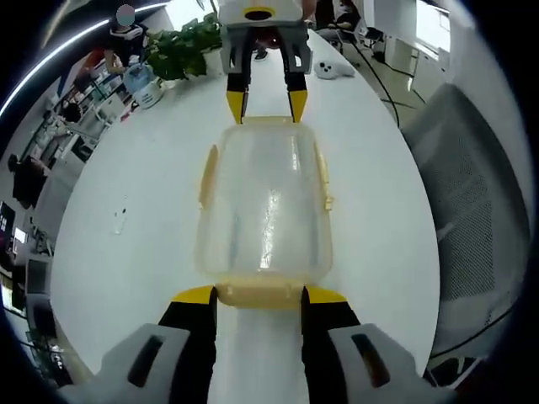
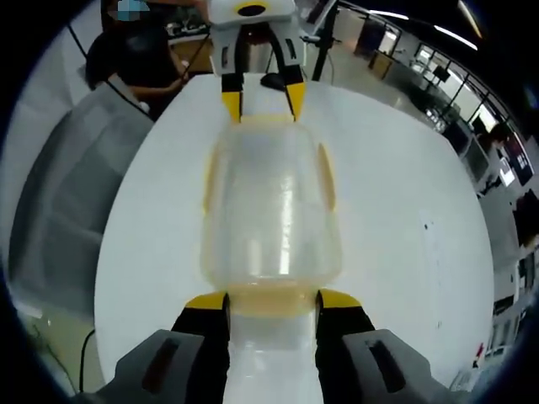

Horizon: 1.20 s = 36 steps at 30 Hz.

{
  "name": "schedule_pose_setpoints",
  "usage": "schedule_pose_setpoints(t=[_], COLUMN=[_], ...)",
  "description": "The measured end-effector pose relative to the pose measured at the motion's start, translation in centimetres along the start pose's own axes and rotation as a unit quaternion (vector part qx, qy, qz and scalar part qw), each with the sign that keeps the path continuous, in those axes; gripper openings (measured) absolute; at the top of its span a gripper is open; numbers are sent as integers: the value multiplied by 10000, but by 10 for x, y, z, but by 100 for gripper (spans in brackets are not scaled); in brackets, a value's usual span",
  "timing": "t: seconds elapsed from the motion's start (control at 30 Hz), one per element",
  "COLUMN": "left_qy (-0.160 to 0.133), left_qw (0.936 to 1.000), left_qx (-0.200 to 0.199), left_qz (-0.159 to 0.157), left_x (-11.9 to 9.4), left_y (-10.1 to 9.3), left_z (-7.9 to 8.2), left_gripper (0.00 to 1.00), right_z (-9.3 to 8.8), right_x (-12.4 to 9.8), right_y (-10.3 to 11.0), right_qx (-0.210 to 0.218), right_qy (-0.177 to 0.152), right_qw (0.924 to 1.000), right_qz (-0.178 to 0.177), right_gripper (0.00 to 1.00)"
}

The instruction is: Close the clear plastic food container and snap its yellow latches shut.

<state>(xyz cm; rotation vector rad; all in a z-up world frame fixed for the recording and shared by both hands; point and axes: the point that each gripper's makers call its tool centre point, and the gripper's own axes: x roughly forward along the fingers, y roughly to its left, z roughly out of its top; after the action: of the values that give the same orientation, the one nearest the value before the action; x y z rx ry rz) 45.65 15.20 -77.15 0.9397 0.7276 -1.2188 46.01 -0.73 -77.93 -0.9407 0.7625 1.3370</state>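
On the white table point(image 1: 118, 168), the clear container point(image 1: 265, 206) lies lidded between the left gripper point(image 1: 259, 296) and right gripper point(image 1: 268, 105), each with jaws spread around a yellow end latch point(image 1: 259, 290), so both should press squarely together.

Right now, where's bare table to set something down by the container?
Bare white table flanks both long sides of the container. Its two ends are crowded: left gripper at one, right gripper at the other. The plant and small white object crowd the far edge.
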Motion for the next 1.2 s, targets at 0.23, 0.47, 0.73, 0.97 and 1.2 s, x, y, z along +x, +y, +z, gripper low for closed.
schedule_pose_setpoints(t=[0.23,0.47,0.73,0.97,1.2], left_qy=[-12,-78,-113,-143,-156], left_qw=[10000,10000,9999,9999,9998], left_qx=[-32,-39,-75,-83,-89], left_qz=[16,23,28,33,9], left_x=[4,11,18,22,28], left_y=[-1,-3,-4,-2,-3], left_z=[7,19,31,40,49], left_gripper=[39,39,39,39,39], right_z=[-9,-21,-33,-42,-52], right_x=[-5,-9,-15,-21,-24], right_y=[0,1,-1,-4,-4], right_qx=[-14,-22,-43,-51,-40], right_qy=[-2,42,70,76,111], right_qw=[10000,10000,10000,10000,9999], right_qz=[14,5,13,4,19], right_gripper=[38,38,38,38,38])
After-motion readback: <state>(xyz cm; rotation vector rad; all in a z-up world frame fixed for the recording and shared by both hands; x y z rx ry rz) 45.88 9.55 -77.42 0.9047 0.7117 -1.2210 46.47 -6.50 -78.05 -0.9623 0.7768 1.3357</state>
